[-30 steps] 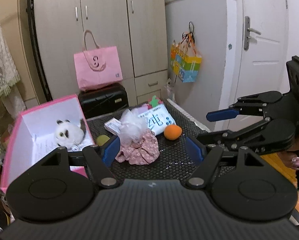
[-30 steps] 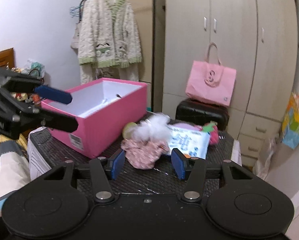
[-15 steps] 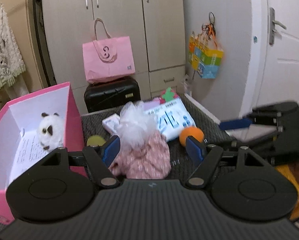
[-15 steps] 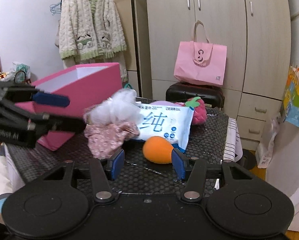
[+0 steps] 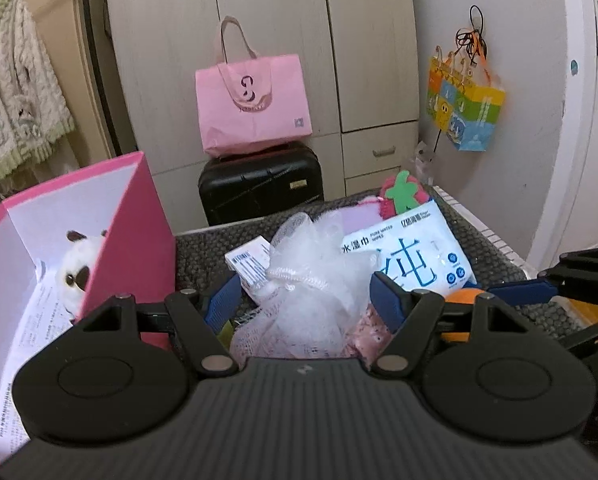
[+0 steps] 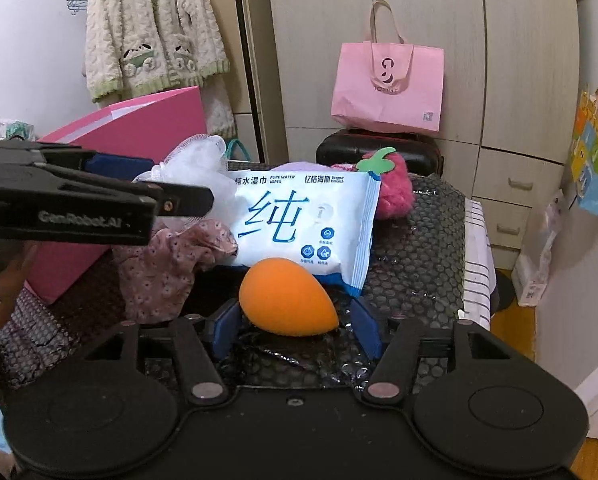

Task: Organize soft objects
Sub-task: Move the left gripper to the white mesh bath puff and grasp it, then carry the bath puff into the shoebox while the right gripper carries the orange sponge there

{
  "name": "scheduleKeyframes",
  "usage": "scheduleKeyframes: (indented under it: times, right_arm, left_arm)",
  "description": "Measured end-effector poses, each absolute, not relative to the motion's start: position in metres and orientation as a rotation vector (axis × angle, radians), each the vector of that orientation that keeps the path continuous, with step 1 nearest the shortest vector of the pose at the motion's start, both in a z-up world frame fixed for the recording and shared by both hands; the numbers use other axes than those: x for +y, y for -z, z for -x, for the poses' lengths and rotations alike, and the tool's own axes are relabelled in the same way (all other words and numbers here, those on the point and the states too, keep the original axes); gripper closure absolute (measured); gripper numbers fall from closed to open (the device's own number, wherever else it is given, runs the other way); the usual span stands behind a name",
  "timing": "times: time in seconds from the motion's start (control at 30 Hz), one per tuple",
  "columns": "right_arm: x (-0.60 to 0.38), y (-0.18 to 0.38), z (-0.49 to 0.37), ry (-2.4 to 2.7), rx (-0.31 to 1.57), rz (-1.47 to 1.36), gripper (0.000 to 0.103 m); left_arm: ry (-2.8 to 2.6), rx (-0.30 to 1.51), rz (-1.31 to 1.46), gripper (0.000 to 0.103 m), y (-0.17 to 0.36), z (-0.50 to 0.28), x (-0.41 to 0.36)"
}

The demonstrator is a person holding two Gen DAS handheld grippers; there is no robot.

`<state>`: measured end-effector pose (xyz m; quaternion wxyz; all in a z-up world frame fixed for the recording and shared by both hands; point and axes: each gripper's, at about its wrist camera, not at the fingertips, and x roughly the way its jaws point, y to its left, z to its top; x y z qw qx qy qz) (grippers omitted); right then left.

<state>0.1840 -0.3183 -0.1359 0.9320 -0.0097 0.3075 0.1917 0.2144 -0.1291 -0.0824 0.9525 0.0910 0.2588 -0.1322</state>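
Left wrist view shows our left tool (image 5: 303, 300) standing with a wide gap, its blue fingers on both sides of the white mesh sponge (image 5: 311, 276), but the pads do not press it. Under the sponge lies the pink flowered cloth (image 5: 369, 330), and just behind them we see the wet wipes pack (image 5: 415, 254) and a small barcode box (image 5: 249, 264). The pink box (image 5: 131, 232) stands open on the left of the tabletop (image 5: 495, 256), with a white plush toy (image 5: 79, 266) inside.

From the right wrist view, our right tool (image 6: 297, 330) has just been opening its jaws. The orange egg-shaped sponge (image 6: 287, 296) lies between the fingers. We see a gap at the right finger; at the left finger we cannot tell if it touches. The sponge rests on the tabletop just in front of the wipes pack. A pink strawberry toy (image 6: 395, 192) lies behind the pack.
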Motion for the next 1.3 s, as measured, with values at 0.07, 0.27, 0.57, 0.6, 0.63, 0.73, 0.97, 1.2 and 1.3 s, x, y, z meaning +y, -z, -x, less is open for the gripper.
scheduleKeyframes:
  times: [0.07, 0.27, 0.57, 0.6, 0.63, 0.73, 0.97, 1.2, 1.3]
  right_arm:
    - [-0.314, 0.135, -0.182, -0.394, 0.620, 0.054, 0.049]
    - [-0.308, 0.129, -0.170, -0.378, 0.584, 0.080, 0.051]
    - [-0.301, 0.106, -0.143, -0.367, 0.527, 0.107, 0.051]
    - [-0.300, 0.104, -0.139, -0.364, 0.521, 0.115, 0.051]
    - [-0.298, 0.101, -0.134, -0.362, 0.516, 0.120, 0.051]
    - [-0.295, 0.093, -0.123, -0.360, 0.514, 0.116, 0.051]
    - [-0.287, 0.085, -0.093, -0.381, 0.525, 0.091, 0.050]
    - [-0.267, 0.082, -0.067, -0.453, 0.566, 0.102, 0.050]
    - [-0.257, 0.076, -0.059, -0.496, 0.575, 0.099, 0.050]
  left_arm:
    - [0.277, 0.538, -0.176, 0.044, 0.085, -0.215, -0.128]
    - [0.276, 0.525, -0.180, 0.057, 0.084, -0.208, -0.127]
    - [0.291, 0.464, -0.127, 0.056, 0.059, -0.176, -0.114]
    - [0.292, 0.455, -0.124, 0.056, 0.056, -0.171, -0.112]
    - [0.294, 0.446, -0.122, 0.055, 0.052, -0.168, -0.110]
    - [0.321, 0.435, -0.106, 0.055, 0.043, -0.153, -0.103]
    - [0.420, 0.487, -0.056, 0.054, 0.036, -0.123, -0.082]
    - [0.433, 0.539, -0.095, 0.055, 0.041, -0.090, -0.057]
    - [0.426, 0.563, -0.097, 0.055, 0.041, -0.078, -0.044]
